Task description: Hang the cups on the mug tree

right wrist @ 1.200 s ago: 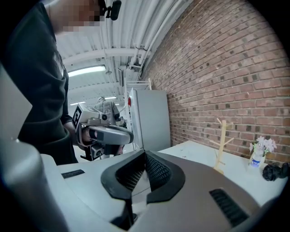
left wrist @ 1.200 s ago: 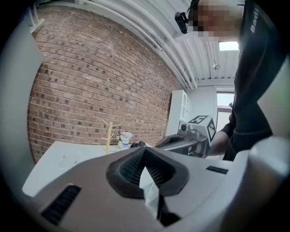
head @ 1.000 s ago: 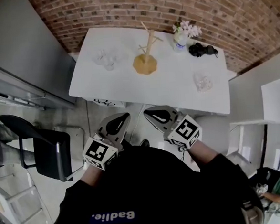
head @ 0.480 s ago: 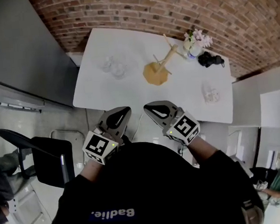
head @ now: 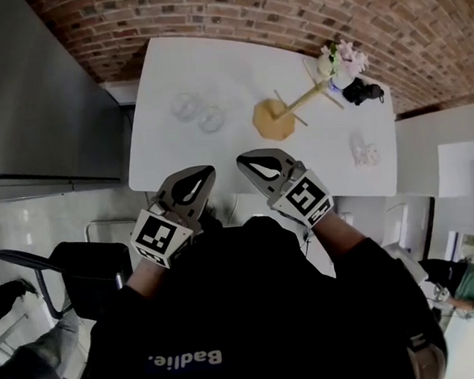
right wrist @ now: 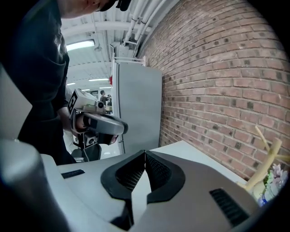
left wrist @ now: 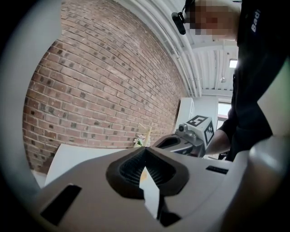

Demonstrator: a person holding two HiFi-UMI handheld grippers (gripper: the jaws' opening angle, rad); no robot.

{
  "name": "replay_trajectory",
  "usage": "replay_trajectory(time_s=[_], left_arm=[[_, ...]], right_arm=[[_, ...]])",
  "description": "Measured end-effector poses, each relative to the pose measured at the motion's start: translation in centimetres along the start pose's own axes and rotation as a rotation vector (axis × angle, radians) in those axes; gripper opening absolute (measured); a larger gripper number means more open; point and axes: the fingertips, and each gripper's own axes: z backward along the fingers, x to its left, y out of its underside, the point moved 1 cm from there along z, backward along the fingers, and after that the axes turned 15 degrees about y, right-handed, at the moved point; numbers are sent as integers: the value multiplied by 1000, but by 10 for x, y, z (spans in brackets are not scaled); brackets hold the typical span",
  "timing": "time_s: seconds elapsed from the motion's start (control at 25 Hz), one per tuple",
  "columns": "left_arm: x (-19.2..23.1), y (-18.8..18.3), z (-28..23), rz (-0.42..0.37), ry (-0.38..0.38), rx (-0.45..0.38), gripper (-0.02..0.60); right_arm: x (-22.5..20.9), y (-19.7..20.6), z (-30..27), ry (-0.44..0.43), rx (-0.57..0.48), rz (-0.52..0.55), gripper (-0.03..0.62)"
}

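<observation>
A wooden mug tree (head: pixel 277 117) stands on the white table (head: pixel 228 68), its stem leaning right toward a vase. Two clear glass cups (head: pixel 185 106) (head: pixel 211 118) sit to its left, and a third clear cup (head: pixel 365 150) sits near the table's right end. My left gripper (head: pixel 204 172) and right gripper (head: pixel 244 159) hover side by side at the near table edge, both shut and empty. The left gripper view shows shut jaws (left wrist: pixel 145 148) and the right gripper (left wrist: pixel 176 142) beside them. The right gripper view shows shut jaws (right wrist: pixel 145 152) and the tree's pegs (right wrist: pixel 266 153).
A flower vase (head: pixel 341 61) and a black object (head: pixel 364 91) stand at the table's far right, by the brick wall (head: pixel 233 11). A tall grey cabinet (head: pixel 39 85) flanks the table's left. A black chair (head: pixel 85 272) stands at lower left.
The table has come nearer in the head view and shifted right. Both grippers have risen to the near table edge, side by side and shut throughout.
</observation>
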Motion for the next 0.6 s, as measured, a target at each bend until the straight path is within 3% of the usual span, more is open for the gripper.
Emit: replay_trajectory(time_s=[0.44, 0.6], left_arm=[[32, 10, -4, 60, -36, -26, 1], [35, 9, -1, 62, -70, -39, 0]], right_arm=[[-24, 36, -53, 41, 110, 106, 31], [-30, 51, -72, 31, 136, 219, 31]])
